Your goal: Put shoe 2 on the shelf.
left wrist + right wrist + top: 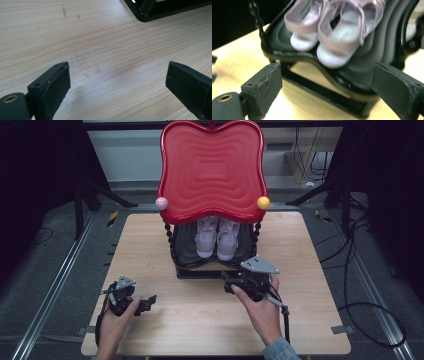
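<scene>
While the pair of pale lilac child's sandals [332, 32] sits on the glossy black lower shelf [362, 62] of the two-tier stand, my right gripper [325, 87] is spread empty before it. My left gripper [117, 87], spread empty too, rests over the light wooden table [100, 37]. Placing looks done; withdrawing remains.

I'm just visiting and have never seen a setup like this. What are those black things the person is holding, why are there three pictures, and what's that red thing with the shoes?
A person sits at a wooden table with a hand-held clamp in each hand: the left gripper and the right gripper. One picture comes from a camera above; the other two come from cameras riding on each gripper, looking along its two black jaws. On the table stands a small two-tier stand with a red wavy top tray. A pair of pale pink sandals sits on the dark lower tray. Both grippers are open and hold nothing; the right one faces the sandals, the left one bare wood.
</scene>
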`<action>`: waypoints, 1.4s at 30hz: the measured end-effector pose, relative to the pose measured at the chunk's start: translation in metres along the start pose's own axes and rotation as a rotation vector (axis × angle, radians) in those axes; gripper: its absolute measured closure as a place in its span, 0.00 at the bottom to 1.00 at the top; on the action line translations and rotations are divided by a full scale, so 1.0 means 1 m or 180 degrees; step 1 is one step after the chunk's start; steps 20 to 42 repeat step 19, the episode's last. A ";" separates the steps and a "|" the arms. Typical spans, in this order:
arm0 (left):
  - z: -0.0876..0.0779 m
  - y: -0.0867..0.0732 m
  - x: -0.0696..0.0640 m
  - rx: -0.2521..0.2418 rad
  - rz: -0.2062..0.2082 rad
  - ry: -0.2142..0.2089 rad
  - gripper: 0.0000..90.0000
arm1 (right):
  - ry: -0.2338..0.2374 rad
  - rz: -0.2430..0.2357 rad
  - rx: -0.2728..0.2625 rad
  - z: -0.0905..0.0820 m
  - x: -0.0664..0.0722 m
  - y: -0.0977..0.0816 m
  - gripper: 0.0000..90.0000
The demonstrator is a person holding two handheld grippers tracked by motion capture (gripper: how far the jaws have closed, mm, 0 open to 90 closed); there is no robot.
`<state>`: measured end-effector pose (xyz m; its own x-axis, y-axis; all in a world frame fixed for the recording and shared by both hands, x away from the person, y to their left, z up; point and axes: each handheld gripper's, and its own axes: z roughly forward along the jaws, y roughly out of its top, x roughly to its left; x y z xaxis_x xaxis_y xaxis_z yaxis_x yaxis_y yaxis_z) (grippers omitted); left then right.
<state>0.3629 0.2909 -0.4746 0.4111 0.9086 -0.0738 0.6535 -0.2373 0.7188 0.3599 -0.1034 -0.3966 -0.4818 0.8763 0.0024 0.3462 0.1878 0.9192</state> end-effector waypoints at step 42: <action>0.002 -0.009 0.006 0.0008 -0.0002 0.0205 0.06 | -0.0305 0.0394 0.0542 -0.019 -0.096 -0.102 0.09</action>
